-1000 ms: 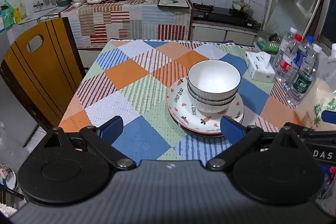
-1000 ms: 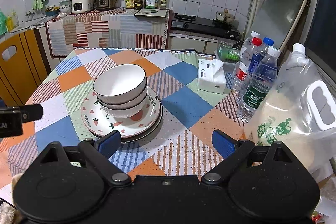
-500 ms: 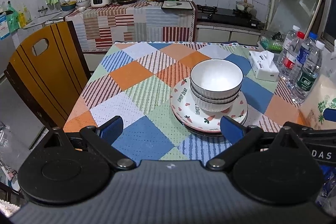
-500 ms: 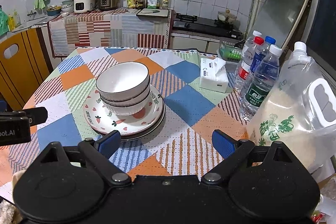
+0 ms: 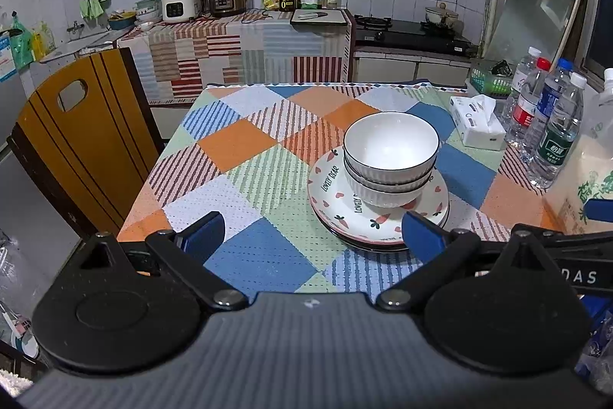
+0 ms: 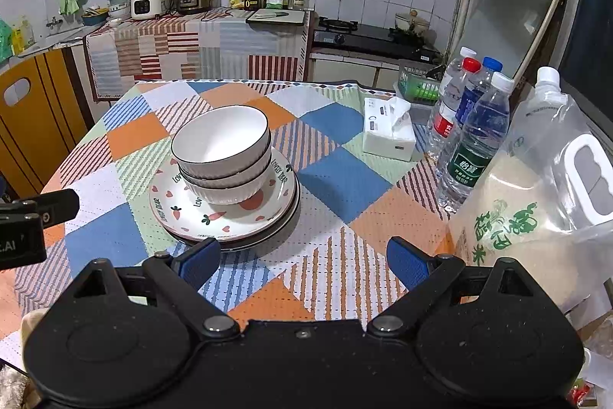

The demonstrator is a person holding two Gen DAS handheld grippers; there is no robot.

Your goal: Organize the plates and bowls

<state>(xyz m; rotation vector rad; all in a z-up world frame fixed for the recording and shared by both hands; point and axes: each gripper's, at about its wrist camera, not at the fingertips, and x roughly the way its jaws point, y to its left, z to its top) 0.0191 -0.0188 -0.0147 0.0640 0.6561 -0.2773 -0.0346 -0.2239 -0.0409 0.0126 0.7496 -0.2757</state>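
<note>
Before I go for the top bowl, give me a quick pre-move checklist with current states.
1. Left gripper open, holding nothing: ok.
2. Right gripper open, holding nothing: ok.
3. Top bowl nested in the bowl beneath, tilted slightly: ok.
4. Plates stacked flat under the bowls: ok.
5. Water bottles and tissue box apart from the stack: ok.
6. Exact count of plates in the stack: cannot tell.
</note>
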